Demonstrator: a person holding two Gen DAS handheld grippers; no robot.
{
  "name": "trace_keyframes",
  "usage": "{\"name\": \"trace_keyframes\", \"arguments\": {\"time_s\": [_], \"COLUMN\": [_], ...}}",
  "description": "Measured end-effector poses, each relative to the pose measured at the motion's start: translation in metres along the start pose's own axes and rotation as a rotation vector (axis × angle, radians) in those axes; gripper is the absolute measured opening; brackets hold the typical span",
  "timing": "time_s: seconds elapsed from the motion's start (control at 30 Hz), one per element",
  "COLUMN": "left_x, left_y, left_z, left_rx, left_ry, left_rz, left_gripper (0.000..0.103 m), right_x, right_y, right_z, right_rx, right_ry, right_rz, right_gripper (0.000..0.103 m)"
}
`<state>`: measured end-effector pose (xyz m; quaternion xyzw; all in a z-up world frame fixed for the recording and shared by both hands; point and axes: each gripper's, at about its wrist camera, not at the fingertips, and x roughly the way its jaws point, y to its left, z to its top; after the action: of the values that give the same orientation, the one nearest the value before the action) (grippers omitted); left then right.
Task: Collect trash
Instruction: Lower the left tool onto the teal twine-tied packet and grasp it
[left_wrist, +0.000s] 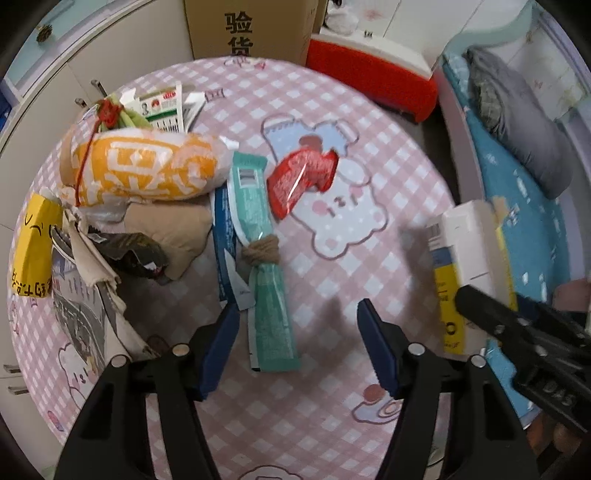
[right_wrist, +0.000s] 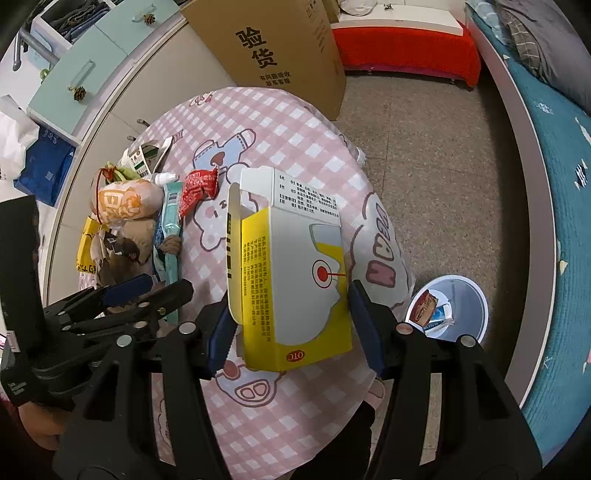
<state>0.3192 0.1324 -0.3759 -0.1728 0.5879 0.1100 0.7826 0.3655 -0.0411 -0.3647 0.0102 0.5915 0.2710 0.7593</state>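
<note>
- Between my right gripper's (right_wrist: 291, 314) blue pads, at centre frame of the right wrist view, sits the yellow-and-white cardboard medicine box (right_wrist: 288, 266); it is clenched at its lower sides, top flap open, lifted above the pink checked tablecloth (right_wrist: 295, 129).
- From the left wrist view the same box (left_wrist: 469, 266) shows at the right edge, blurred.
- At lower right of the right wrist view stands the round white trash bin (right_wrist: 448, 310) on the floor, with a few wrappers already in it; I judge the step in hand is carrying the box to it.
- Next I would swing right and down until the box hangs over the bin's mouth, then let go; the tall box may catch the rim if tilted.
- My left gripper (left_wrist: 295, 332) is spread wide and holds nothing, hovering just beside the long teal packet (left_wrist: 264, 254) tied with brown twine.
- Further up lie a red crinkled foil wrapper (left_wrist: 301, 177) and, at upper left, an orange-and-white plastic bag (left_wrist: 144, 166) among other clutter, all awaiting collection.
</note>
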Motion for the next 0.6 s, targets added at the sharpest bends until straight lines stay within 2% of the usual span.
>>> {"name": "trace_keyframes", "arguments": {"time_s": [0.1, 0.33, 0.43, 0.6], "left_x": [-0.009, -0.009, -0.008, 0.002], "left_y": [0.010, 0.023, 0.028, 0.025], "left_z": [0.006, 0.017, 0.021, 0.021], "left_rx": [-0.047, -0.093, -0.101, -0.080], "left_ry": [-0.031, -0.047, -0.044, -0.013], "left_rz": [-0.064, -0.143, -0.155, -0.117], "left_gripper": [0.055, 0.037, 0.034, 0.032], "right_x": [-0.002, -0.001, -0.001, -0.001], "right_y": [0.002, 0.008, 0.009, 0.010], "right_z": [0.004, 0.007, 0.007, 0.008], "right_rx": [-0.003, 0.000, -0.003, 0.001], "right_ry": [-0.013, -0.025, -0.027, -0.032], "right_rz": [0.003, 0.015, 0.015, 0.012], "right_gripper": [0.057, 0.057, 0.057, 0.057]}}
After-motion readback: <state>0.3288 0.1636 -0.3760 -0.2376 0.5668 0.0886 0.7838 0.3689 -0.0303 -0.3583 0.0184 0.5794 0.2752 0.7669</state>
